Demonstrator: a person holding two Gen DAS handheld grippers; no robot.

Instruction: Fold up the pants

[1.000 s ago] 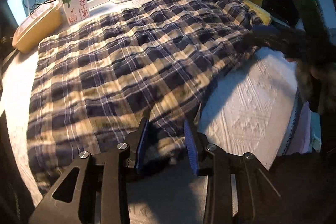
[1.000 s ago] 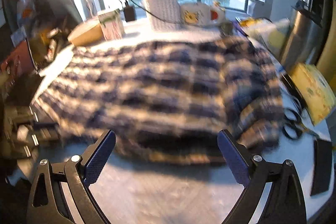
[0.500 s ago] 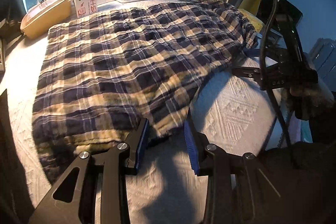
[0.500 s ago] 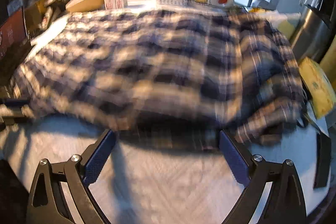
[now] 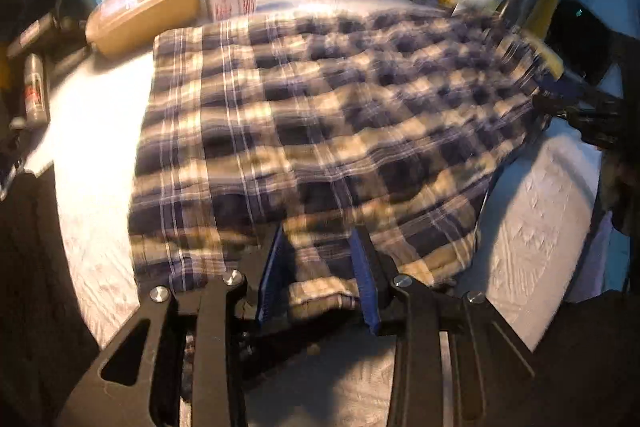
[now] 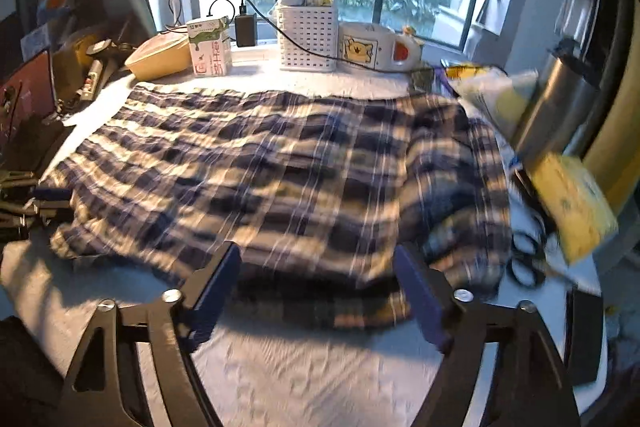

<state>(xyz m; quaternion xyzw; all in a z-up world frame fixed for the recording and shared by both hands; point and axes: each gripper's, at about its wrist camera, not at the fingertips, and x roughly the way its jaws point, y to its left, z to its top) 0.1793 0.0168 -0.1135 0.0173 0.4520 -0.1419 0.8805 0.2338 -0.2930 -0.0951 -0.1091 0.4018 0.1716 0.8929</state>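
The navy-and-cream plaid cotton pants [image 6: 280, 179] are lying spread across the white textured cloth-covered table [image 6: 300, 359], folded over once, with a bunched, rumpled part at the right end.

The left gripper [image 5: 318, 279], black-framed with blue pads, is sitting at the near hem of the pants. A thick fold of plaid fabric is filling the gap between its fingers, and the pads seem to be pressing on it from both sides, so it is gripping the cloth.

The right gripper [image 6: 320, 291] is reaching in at the near edge further along. Its jaws are closing, yet they are standing wide apart; the plaid edge is lying between them and neither pad is touching it.

Along the far side of the table, beside the window, several things are standing well clear of the pants: a white perforated plastic basket [image 6: 308, 35], a white-and-green milk carton [image 6: 210, 47], a tan oval lidded container [image 6: 160, 57] and a white box printed with a yellow bear [image 6: 368, 47]. At the right end, a pair of black-handled scissors [image 6: 528, 259] is lying just beside the bunched fabric, near a yellow packet [image 6: 572, 203].
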